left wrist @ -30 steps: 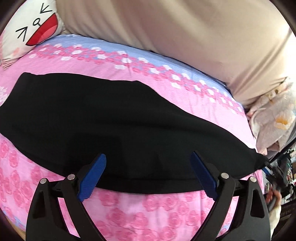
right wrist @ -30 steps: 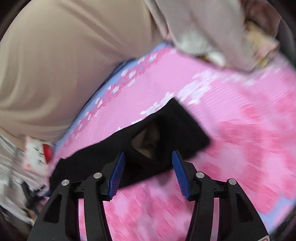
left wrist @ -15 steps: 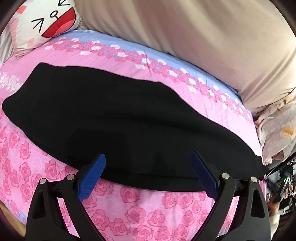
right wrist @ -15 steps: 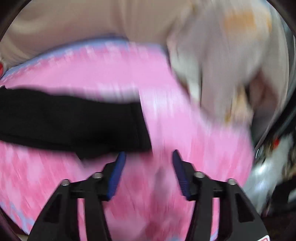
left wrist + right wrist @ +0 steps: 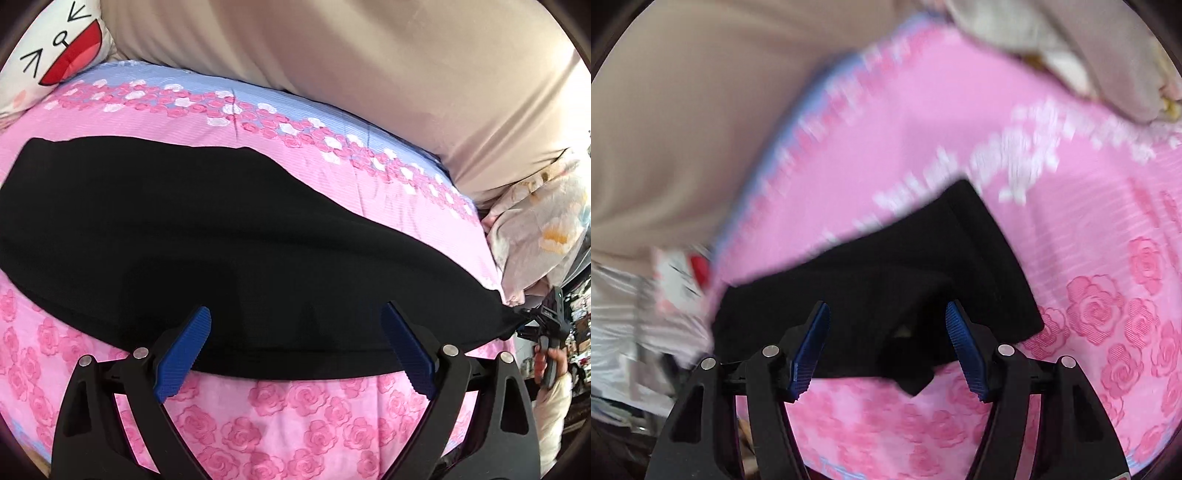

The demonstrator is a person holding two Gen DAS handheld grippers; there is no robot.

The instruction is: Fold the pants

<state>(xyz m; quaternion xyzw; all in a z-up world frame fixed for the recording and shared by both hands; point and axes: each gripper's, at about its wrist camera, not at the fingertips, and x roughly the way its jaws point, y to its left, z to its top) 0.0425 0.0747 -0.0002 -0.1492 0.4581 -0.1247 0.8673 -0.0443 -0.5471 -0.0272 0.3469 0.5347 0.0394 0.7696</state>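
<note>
The black pants (image 5: 207, 240) lie flat and lengthwise across the pink rose bedsheet (image 5: 280, 417). My left gripper (image 5: 295, 347) is open and empty, its blue pads over the pants' near long edge at mid-length. My right gripper (image 5: 888, 345) is open and empty over one narrow end of the pants (image 5: 923, 277), where a small corner of cloth sticks out toward me. In the left wrist view the right gripper (image 5: 546, 325) shows at the pants' far right end, held by a hand.
A beige cushioned backrest (image 5: 351, 62) runs along the bed's far side. A cartoon-face pillow (image 5: 55, 48) lies at the far left. A floral bundle of bedding (image 5: 543, 225) sits at the right end. The bed's near edge is just below the grippers.
The right gripper swung away to the right, then came back over the pants' end, closer than before. The left gripper shifted only a little and stays open over the near edge.
</note>
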